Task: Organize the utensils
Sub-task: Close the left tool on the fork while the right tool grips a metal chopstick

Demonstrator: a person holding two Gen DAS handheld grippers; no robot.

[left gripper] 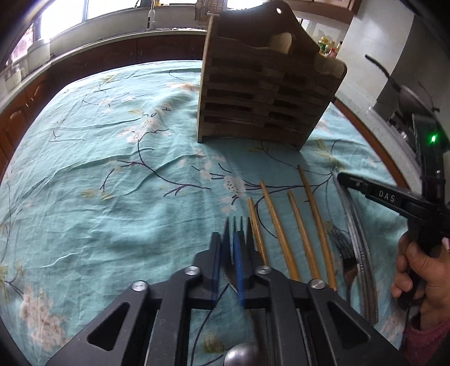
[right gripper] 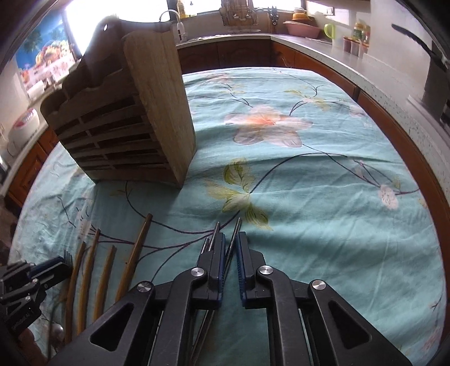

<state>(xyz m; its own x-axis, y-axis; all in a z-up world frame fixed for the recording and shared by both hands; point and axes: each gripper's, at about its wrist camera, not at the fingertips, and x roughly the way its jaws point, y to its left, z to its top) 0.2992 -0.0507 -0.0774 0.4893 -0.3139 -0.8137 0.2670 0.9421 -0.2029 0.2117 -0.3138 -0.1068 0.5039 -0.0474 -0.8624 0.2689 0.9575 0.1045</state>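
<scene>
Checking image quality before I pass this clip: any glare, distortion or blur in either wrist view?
Left wrist view: windows blown out white, strong fisheye curve along the counter, wooden holder dark against the backlight, fork sharp. Right wrist view: window overexposed, dark vignette in the corners, tablecloth evenly lit and crisp.

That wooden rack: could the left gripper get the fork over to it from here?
Probably yes. The left gripper is shut on the fork, and only bare tablecloth lies between it and the wooden rack.
</scene>
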